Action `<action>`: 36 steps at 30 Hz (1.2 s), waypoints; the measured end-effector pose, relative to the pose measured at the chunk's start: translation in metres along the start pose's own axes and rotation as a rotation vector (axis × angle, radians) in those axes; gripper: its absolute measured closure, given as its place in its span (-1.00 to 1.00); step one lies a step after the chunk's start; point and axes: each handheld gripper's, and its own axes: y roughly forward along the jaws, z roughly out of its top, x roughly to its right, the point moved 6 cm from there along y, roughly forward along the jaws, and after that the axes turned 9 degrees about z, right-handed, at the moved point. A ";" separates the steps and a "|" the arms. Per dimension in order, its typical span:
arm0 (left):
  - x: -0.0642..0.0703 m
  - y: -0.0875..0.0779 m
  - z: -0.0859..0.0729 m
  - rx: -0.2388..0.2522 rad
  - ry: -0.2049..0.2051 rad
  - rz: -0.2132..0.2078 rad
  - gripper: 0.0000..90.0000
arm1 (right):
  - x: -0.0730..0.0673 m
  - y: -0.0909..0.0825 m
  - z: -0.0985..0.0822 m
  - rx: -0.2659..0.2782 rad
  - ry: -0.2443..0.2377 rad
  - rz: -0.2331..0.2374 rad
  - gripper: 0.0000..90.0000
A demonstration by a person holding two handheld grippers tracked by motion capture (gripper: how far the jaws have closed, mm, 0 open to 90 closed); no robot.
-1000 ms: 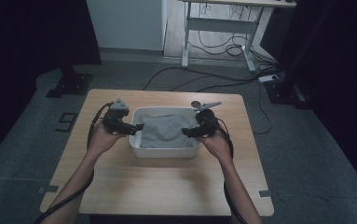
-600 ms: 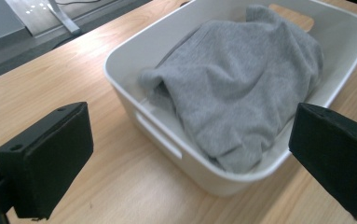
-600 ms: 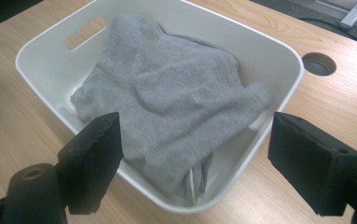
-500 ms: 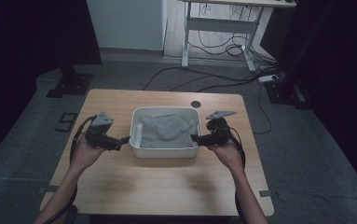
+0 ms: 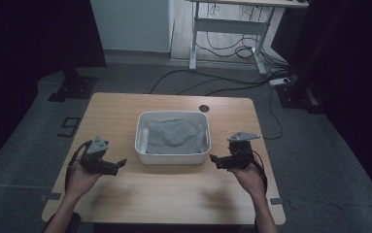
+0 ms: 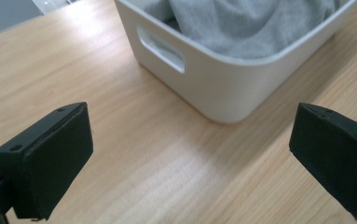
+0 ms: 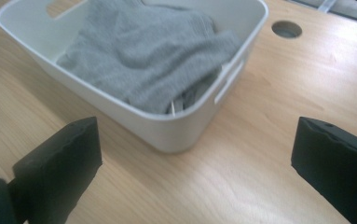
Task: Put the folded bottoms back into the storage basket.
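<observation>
Jaws on both grippers are spread wide with nothing between them, and both pairs have just been opening. So the left gripper (image 5: pixel 120 164) and the right gripper (image 5: pixel 214 160) are holding nothing, each hovering over bare wood of the bench (image 5: pixel 174 194).

Using the white tub (image 5: pixel 172 156) as the landmark: the left gripper sits off its left near corner, well apart from it, jaws aimed toward the tub. The right gripper is just off its right near corner, closer in, also pointing at the tub. From the left gripper view you can see a slot handle (image 6: pixel 161 49) cut in the tub's end wall.

Count: one tub, two grippers, one grey cloth (image 5: pixel 176 135). The cloth is bunched up inside the tub, filling most of it, and its long axis runs left to right along the tub's long side. It's crumpled, so I can't tell which end is which.

Beyond the tub's far right corner there's one round hole (image 5: pixel 203 108) in the bench top.
</observation>
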 end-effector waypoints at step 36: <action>0.023 0.039 -0.072 -0.196 -0.031 -0.054 -1.00 | 0.001 0.050 -0.119 -0.097 0.033 -0.075 -1.00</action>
